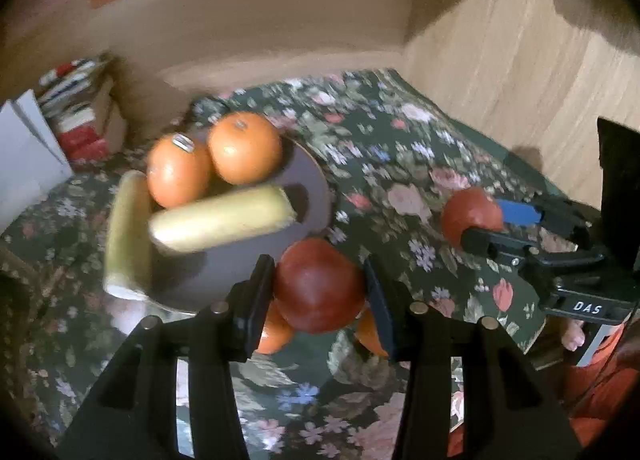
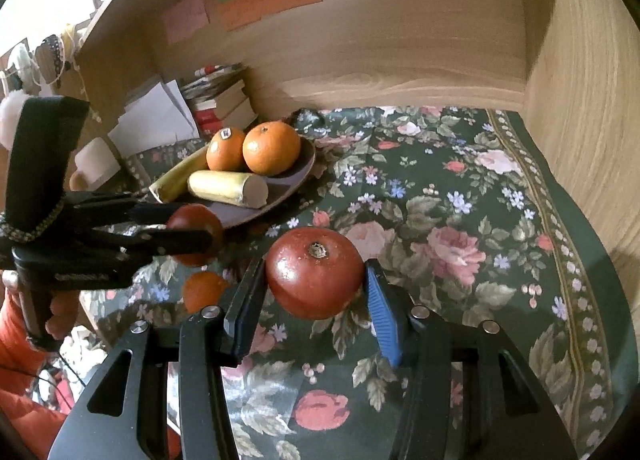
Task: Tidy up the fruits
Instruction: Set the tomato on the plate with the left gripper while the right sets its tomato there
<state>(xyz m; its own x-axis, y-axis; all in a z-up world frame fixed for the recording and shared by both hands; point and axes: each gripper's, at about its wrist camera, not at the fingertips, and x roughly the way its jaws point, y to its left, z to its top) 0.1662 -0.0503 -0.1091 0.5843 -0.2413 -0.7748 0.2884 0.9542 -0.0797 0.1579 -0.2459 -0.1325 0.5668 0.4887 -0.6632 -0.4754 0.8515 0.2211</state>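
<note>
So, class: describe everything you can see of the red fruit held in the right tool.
The red fruit is round, glossy and dark red, with a small dry brownish calyx facing up toward the camera. It looks smooth and firm, unbruised. The right tool clamps it from both sides, black pad left, blue pad right. It appears lifted above the floral cloth, apart from the plate.

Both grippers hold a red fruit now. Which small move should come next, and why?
Probably carry the left gripper forward and lower its red fruit onto the bare near part of the brown plate. That fruit is already clamped and hangs just short of the plate's near rim, while two oranges and two pale yellow pieces fill the far side. The right gripper can follow.
</note>
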